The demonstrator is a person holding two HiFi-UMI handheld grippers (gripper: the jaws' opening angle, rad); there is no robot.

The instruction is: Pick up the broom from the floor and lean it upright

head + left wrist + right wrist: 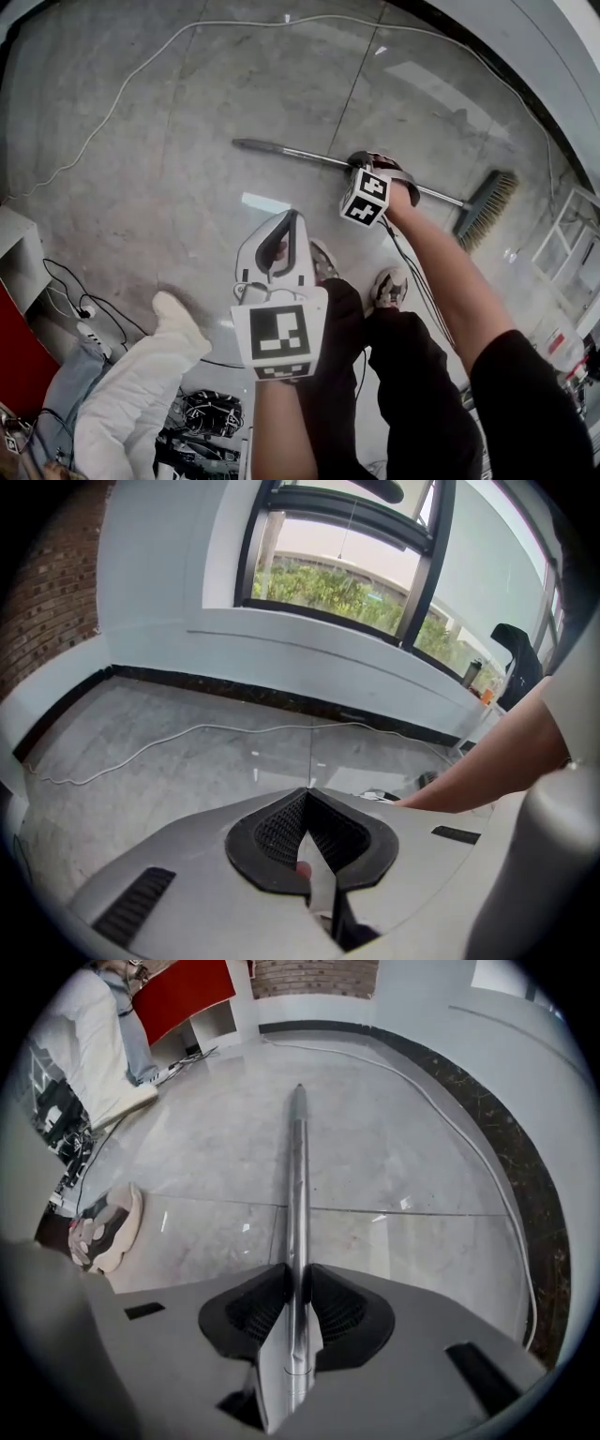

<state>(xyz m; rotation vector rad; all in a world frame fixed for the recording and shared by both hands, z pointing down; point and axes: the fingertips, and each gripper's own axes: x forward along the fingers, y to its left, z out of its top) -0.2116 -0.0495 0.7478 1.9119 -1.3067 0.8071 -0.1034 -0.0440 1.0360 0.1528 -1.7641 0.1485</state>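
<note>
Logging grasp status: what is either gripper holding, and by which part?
The right gripper pinches the broom between its fingers, on the handle nearer the brush; the left gripper holds nothing.

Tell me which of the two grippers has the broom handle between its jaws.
The right gripper: its jaws clamp the handle of the broom. The left gripper hangs shut on nothing, away from it.

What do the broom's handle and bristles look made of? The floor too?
The handle looks metal: shiny silver, highlights running along it. The bristles are tan fibres, straw or plastic, unclear. The floor seems polished concrete or stone: grey, glossy, with reflections.
</note>
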